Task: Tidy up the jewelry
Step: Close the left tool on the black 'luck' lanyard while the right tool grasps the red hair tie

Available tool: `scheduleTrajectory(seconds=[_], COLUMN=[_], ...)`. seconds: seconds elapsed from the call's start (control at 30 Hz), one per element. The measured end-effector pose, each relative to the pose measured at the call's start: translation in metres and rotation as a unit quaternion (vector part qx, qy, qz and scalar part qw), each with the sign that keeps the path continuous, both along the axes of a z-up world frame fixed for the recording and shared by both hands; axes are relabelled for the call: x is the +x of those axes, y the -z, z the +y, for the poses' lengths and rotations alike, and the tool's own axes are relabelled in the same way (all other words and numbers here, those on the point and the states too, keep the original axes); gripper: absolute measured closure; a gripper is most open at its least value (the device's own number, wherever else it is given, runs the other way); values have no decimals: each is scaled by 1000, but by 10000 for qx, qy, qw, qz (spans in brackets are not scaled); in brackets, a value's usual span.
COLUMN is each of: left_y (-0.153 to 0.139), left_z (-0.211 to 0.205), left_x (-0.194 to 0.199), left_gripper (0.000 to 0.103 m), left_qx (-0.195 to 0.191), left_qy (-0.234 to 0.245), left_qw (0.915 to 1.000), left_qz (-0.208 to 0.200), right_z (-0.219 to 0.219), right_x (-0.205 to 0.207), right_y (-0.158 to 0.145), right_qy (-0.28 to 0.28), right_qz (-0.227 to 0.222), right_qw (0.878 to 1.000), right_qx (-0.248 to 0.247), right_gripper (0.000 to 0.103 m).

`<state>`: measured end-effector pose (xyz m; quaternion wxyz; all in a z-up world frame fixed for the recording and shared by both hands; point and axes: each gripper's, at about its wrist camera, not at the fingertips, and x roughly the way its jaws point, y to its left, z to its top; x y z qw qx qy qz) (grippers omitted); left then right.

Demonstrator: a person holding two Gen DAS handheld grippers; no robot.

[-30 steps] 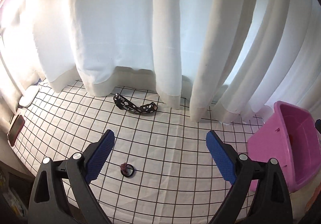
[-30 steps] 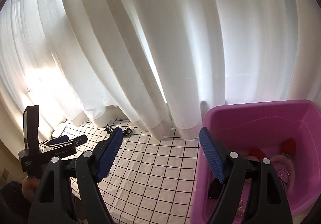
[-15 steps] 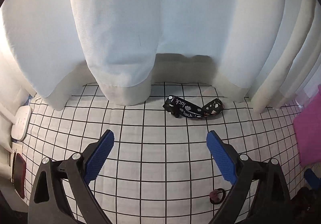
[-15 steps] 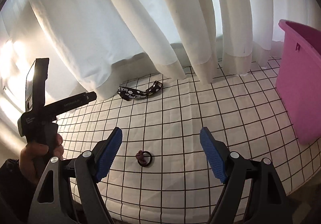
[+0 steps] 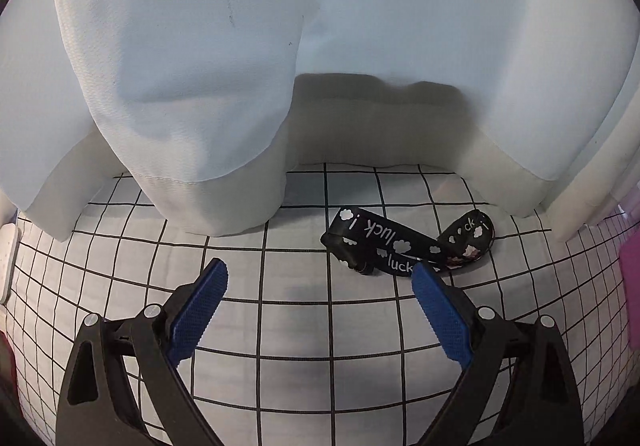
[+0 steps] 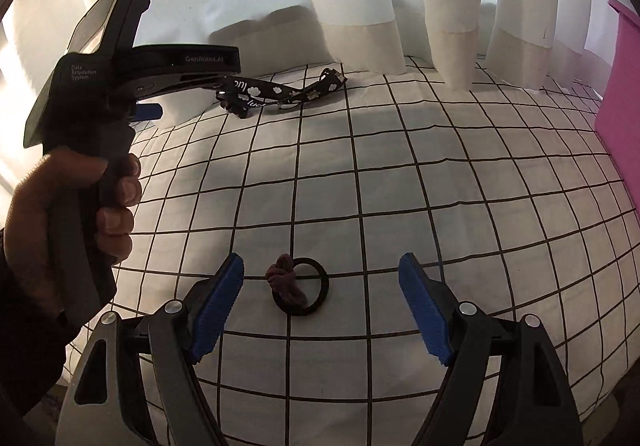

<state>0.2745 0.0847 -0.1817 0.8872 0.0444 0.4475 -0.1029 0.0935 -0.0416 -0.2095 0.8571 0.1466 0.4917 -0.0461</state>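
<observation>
— What are your two tools doing right now?

— I'm holding the left tool [image 5: 320, 278] wide open with nothing between its blue pads [image 5: 438, 316]. It's hovering over the grid-patterned sheet [image 5: 300, 330], gripping nothing. The right-hand pad's tip is overlapping the near edge of the black printed band [image 5: 384, 242] in my view; I cannot tell whether it's touching it.

— And the band itself?

— It's lying flat on the sheet, folded over itself, just in front of the white curtain [image 5: 192, 86] hem. From the right wrist camera I'm seeing the same band [image 6: 280, 92] far beyond the hair tie, with the left tool [image 6: 150, 98] reaching toward its left end, my left hand [image 6: 60, 214] wrapped around the handle.

— The right tool?

— I'm keeping the right tool [image 6: 320, 294] spread wide too, empty. The black hair tie [image 6: 300, 288] with its dark red knot is lying on the sheet between the pads, nearer the left one, touching neither. The pink bin [image 6: 624, 118] is standing well to the right of the hair tie.
</observation>
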Motion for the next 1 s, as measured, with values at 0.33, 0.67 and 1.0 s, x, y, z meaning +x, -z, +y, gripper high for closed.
scheduleTrajectory(seconds=[0.33,0.67,1.0], left_y=[4,44,40], left_z=[-13,-23,-22], left_x=[28,51,27], left_gripper=[11,11,45], left_qx=[-267,151,142], left_qy=[-7,-55,203], left_qw=[9996,9993,9997], left_qz=[-14,330,46], right_z=[3,16,25], right_x=[6,9,-3], right_y=[21,28,29], right_qy=[139,47,-68], right_qz=[61,58,-228], right_qw=[9994,9966,9949], right_qx=[-301,-817,-982], right_gripper=[27,27,28])
